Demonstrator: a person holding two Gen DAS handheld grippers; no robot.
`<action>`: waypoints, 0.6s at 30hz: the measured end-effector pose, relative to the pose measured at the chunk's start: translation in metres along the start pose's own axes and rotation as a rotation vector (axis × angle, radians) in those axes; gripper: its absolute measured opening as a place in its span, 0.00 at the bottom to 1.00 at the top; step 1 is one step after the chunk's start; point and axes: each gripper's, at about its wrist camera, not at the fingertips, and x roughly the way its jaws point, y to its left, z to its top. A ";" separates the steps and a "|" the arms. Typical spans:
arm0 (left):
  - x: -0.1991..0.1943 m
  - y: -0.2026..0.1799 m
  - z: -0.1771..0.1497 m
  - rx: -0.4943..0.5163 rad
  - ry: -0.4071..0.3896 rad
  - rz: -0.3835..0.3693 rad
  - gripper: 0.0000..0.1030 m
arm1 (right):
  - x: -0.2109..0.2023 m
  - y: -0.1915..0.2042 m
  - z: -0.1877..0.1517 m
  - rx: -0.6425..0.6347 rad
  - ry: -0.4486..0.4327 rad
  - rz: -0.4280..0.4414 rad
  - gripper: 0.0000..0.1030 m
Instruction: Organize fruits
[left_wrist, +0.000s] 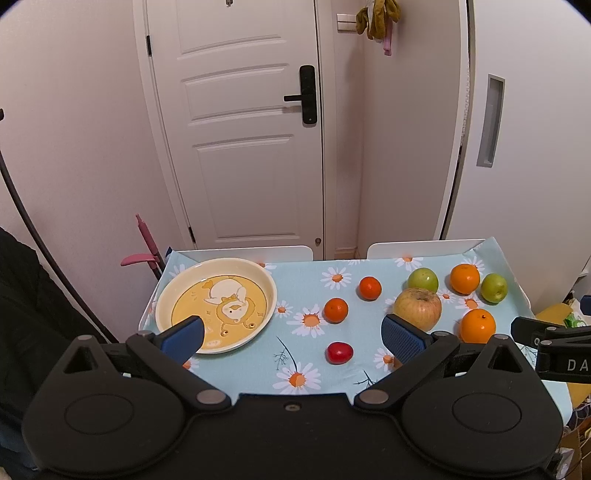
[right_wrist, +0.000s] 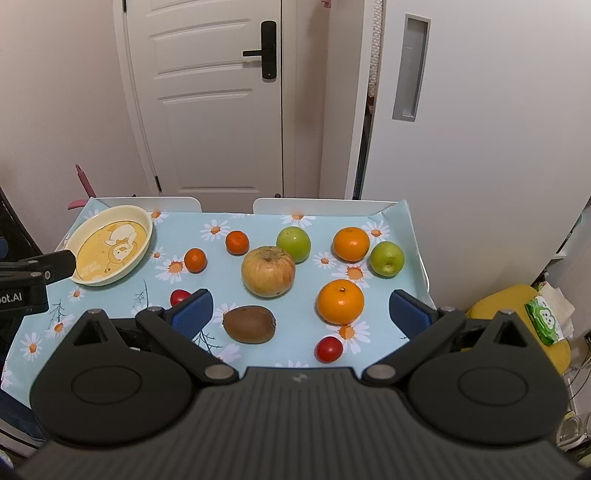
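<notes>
A yellow cartoon plate (left_wrist: 162, 295) (right_wrist: 144, 225) lies empty at the table's far left. Fruits lie loose on the daisy cloth: a big apple (right_wrist: 268, 271) (left_wrist: 417, 308), a kiwi (right_wrist: 249, 324), two large oranges (right_wrist: 340, 301) (right_wrist: 351, 244), two small mandarins (right_wrist: 195, 260) (right_wrist: 236, 242), two green apples (right_wrist: 293, 243) (right_wrist: 386, 258) and two red cherry tomatoes (right_wrist: 328, 349) (left_wrist: 339, 352). My left gripper (left_wrist: 293, 338) is open and empty above the near edge, between plate and apple. My right gripper (right_wrist: 301, 314) is open and empty above the kiwi and near orange.
The daisy cloth (right_wrist: 221, 229) covers a small table with white chair backs (right_wrist: 321, 206) behind it. A white door (right_wrist: 210, 96) and walls stand beyond. A yellow stool with a wipes pack (right_wrist: 545, 319) sits right of the table. A pink handle (left_wrist: 144, 254) stands at the left.
</notes>
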 end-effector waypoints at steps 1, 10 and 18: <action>0.000 0.000 0.001 -0.002 0.000 -0.002 1.00 | 0.000 0.000 0.000 0.000 0.001 0.000 1.00; 0.002 0.000 0.004 0.003 0.000 -0.006 1.00 | 0.001 -0.001 0.000 0.000 0.002 -0.001 1.00; 0.002 -0.001 0.004 0.003 0.000 -0.007 1.00 | 0.001 0.000 0.000 0.006 0.004 0.001 1.00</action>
